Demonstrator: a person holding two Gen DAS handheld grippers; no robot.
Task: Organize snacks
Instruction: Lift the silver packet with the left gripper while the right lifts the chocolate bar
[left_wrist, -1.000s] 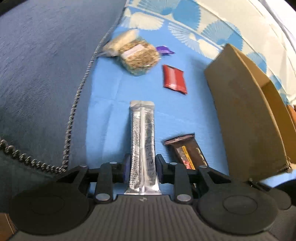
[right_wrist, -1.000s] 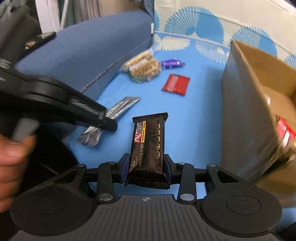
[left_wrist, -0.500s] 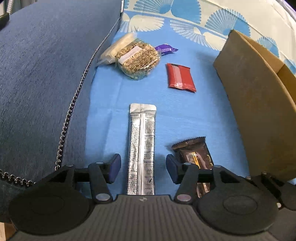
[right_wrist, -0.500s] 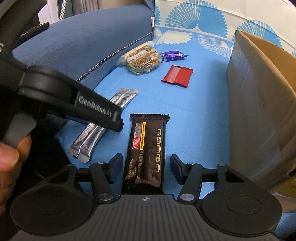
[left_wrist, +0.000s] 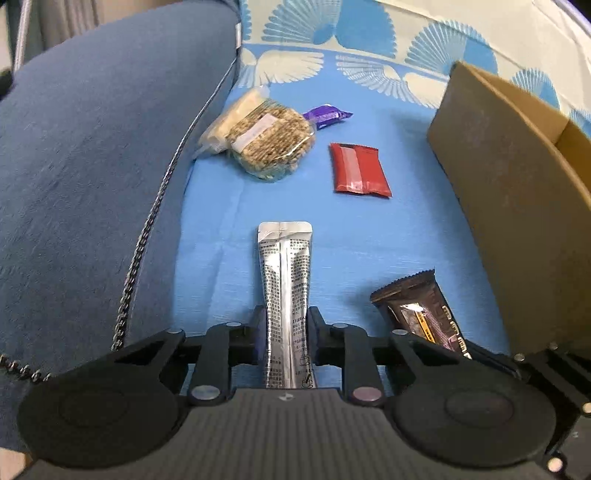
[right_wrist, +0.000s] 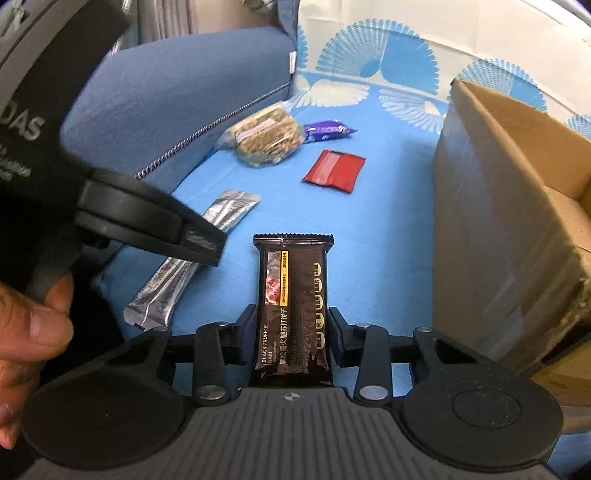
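Now the left gripper, wide apart half a second ago, pinches one silver stick sachet, while the right gripper seemingly just brackets one black truffle cracker bar lying on blue sheet beside one cardboard box.

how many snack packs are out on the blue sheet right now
6: silver stick in left tool, black bar between right tool fingers, red pack, purple candy, granola bag, pale pack behind it. Box contents hidden.
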